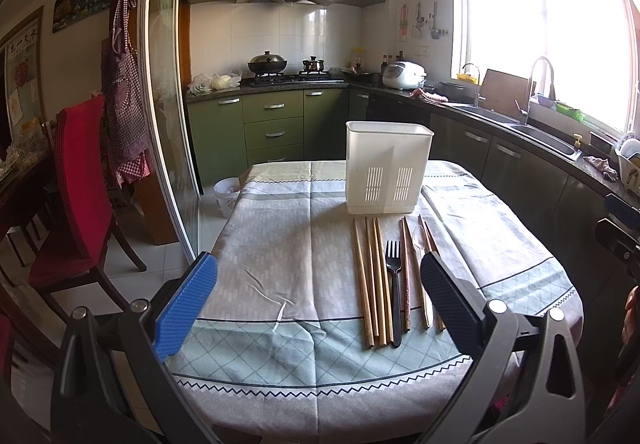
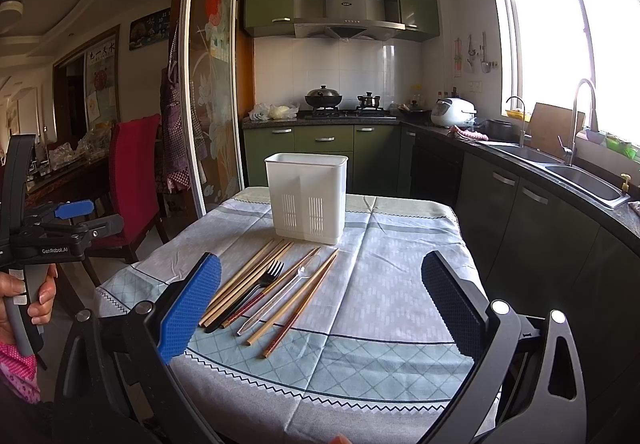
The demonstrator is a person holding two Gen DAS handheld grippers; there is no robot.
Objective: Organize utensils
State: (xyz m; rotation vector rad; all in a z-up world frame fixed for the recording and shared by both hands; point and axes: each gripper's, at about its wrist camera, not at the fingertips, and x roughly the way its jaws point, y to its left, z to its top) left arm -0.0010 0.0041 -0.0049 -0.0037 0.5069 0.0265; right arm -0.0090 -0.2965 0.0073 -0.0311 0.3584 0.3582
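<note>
A white slotted utensil holder (image 1: 387,168) (image 2: 307,197) stands upright at the far middle of the table. In front of it lie several wooden chopsticks (image 1: 370,280) (image 2: 244,278), a black plastic fork (image 1: 394,284) (image 2: 256,290) and a clear plastic spoon (image 1: 420,240) (image 2: 288,286), side by side. My left gripper (image 1: 320,300) is open and empty, held above the table's near edge, left of the utensils. My right gripper (image 2: 322,300) is open and empty, above the near edge, right of the utensils. The left gripper also shows in the right wrist view (image 2: 86,218).
The table wears a grey and green patterned cloth (image 1: 288,244) (image 2: 392,268). A red chair (image 1: 76,188) and a small bin (image 1: 228,196) stand to the left. Green cabinets, a stove and a counter with sink (image 1: 532,132) run behind and to the right.
</note>
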